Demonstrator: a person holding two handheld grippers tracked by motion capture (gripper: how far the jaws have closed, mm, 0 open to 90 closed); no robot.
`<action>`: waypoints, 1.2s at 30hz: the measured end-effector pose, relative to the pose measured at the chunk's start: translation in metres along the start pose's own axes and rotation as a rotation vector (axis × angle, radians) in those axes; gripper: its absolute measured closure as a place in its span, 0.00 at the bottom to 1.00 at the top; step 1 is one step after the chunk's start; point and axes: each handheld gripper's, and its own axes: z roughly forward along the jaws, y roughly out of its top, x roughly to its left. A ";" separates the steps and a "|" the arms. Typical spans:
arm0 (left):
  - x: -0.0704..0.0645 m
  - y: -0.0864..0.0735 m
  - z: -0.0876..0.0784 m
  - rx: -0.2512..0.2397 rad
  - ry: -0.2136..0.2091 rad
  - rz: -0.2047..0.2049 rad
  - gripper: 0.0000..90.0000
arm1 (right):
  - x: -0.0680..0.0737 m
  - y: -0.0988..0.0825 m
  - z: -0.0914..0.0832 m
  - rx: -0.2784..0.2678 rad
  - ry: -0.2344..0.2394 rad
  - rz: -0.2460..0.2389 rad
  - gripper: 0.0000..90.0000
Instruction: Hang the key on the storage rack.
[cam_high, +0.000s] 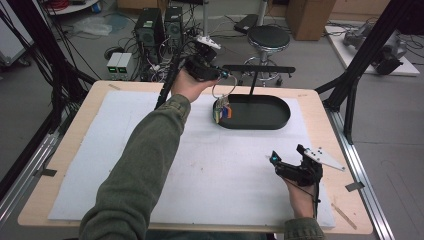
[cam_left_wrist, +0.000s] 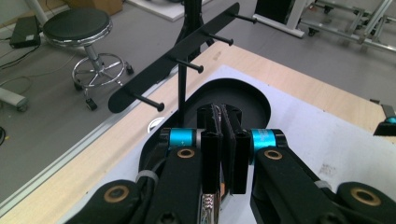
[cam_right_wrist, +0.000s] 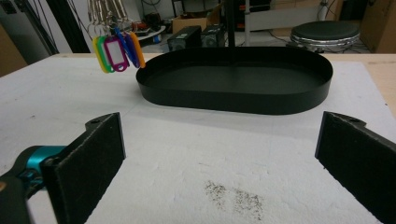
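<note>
Holding a bunch of bright plastic key tags on metal rings (cam_high: 222, 111) in the left gripper (cam_high: 223, 76), jaws pinched tight on the wire loop, near the upper middle of the high view. Dangling the tags straight down over the left rim of the black oval metal tray (cam_high: 280, 118). Sitting just above and right of the bunch: the black pegged hanger bar (cam_high: 259, 68), long axis running left to right. Resting at lower right on the tabletop (cam_high: 115, 87): the right gripper (cam_high: 286, 156), jaws gaping wide, holding nothing, much farther from the bar.

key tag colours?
Yellow, green, magenta, blue, orange key tags; clearest in the right gripper view.
</note>
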 end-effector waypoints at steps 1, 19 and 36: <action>0.001 -0.001 0.002 -0.006 0.001 -0.008 0.96 | 0.000 0.000 0.000 0.000 0.000 0.002 0.01; 0.013 -0.004 0.031 -0.078 0.026 -0.054 0.96 | -0.001 -0.001 -0.001 0.005 -0.001 0.003 0.01; 0.046 -0.023 0.044 -0.097 0.084 -0.185 0.96 | -0.003 -0.001 -0.005 -0.009 -0.011 0.015 0.01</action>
